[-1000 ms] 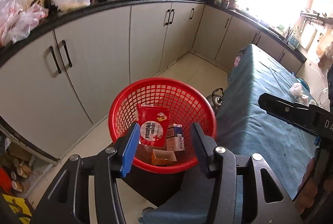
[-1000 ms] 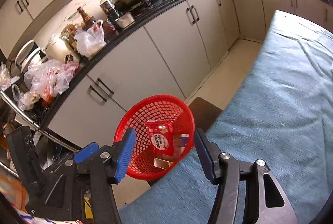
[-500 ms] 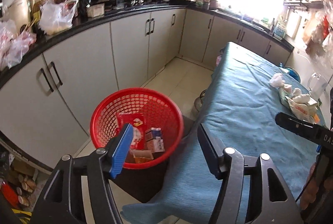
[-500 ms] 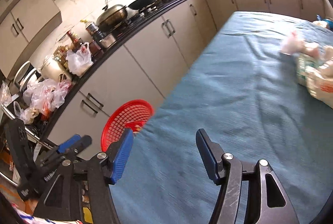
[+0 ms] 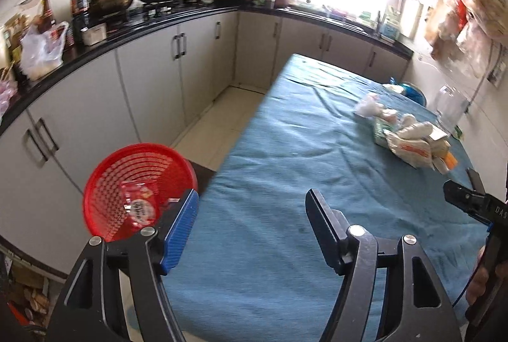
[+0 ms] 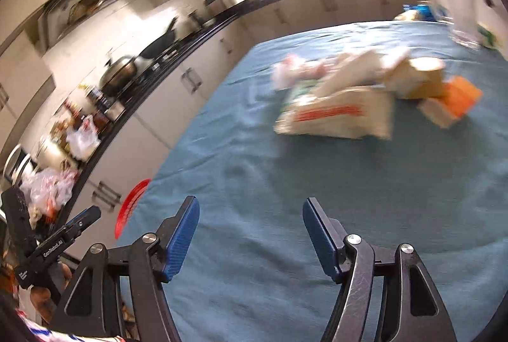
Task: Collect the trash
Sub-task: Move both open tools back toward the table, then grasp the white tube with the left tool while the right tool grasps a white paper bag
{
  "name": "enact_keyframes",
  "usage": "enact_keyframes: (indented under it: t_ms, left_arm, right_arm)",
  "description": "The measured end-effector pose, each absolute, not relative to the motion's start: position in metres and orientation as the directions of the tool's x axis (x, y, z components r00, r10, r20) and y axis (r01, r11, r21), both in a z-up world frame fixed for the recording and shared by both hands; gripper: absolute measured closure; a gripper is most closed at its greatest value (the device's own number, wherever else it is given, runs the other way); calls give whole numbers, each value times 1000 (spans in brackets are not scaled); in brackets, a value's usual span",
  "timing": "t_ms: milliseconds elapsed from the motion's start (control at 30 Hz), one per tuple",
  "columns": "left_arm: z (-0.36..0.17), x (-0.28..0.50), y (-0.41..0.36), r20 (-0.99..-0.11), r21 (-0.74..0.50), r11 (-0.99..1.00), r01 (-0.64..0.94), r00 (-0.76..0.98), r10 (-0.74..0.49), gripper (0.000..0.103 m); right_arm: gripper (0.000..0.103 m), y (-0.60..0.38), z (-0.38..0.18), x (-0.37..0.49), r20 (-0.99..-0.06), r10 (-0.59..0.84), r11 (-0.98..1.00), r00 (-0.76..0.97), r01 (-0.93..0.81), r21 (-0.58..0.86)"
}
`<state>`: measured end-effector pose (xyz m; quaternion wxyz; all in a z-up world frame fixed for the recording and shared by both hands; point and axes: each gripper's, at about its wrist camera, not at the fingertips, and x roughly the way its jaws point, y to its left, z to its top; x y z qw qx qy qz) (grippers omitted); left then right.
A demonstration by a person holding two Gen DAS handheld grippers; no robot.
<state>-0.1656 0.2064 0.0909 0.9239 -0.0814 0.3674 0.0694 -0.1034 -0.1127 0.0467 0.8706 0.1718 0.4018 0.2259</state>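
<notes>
A red mesh basket (image 5: 104,183) stands off the table's left end with a red packet (image 5: 139,205) in it; its rim shows in the right wrist view (image 6: 130,205). A pile of white bags, wrappers and boxes (image 5: 409,138) lies on the blue-covered table (image 5: 285,183); it is blurred in the right wrist view (image 6: 343,107). My left gripper (image 5: 250,227) is open and empty over the table's near end. My right gripper (image 6: 249,231) is open and empty, facing the pile from some distance.
Grey cabinets under a black counter (image 5: 158,21) run along the left and back, with pots, bottles and bags on top. A blue object (image 5: 412,91) and a clear jar (image 5: 451,107) sit at the table's far right. Tiled floor (image 5: 222,119) lies between table and cabinets.
Both grippers have swung right, away from the red basket and toward the table. The basket has slid to the left edge of both views, and the trash pile has come into the right view.
</notes>
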Motion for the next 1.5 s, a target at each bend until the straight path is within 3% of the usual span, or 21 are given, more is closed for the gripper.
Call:
enact_keyframes:
  t_ms: [333, 767, 1100, 1333, 1500]
  left_arm:
    - [95, -154, 163, -701, -99, 990, -98, 713, 1, 34]
    - [111, -116, 114, -686, -129, 991, 22, 720, -105, 34]
    - [111, -61, 42, -661, -7, 979, 202, 734, -157, 34]
    - [104, -22, 7, -683, -9, 947, 320, 690, -239, 34]
    - [98, 12, -13, -702, 6, 920, 392, 657, -275, 34]
  right_arm:
    - [29, -201, 47, -110, -614, 449, 857, 650, -119, 501]
    - [28, -240, 49, -94, -598, 410, 853, 689, -57, 519]
    - [27, -259, 52, -64, -561, 404, 830, 723, -30, 558]
    - [28, -259, 62, -19, -529, 431, 806, 731, -49, 590]
    - [35, -250, 55, 11, -530, 449, 788, 719, -39, 615]
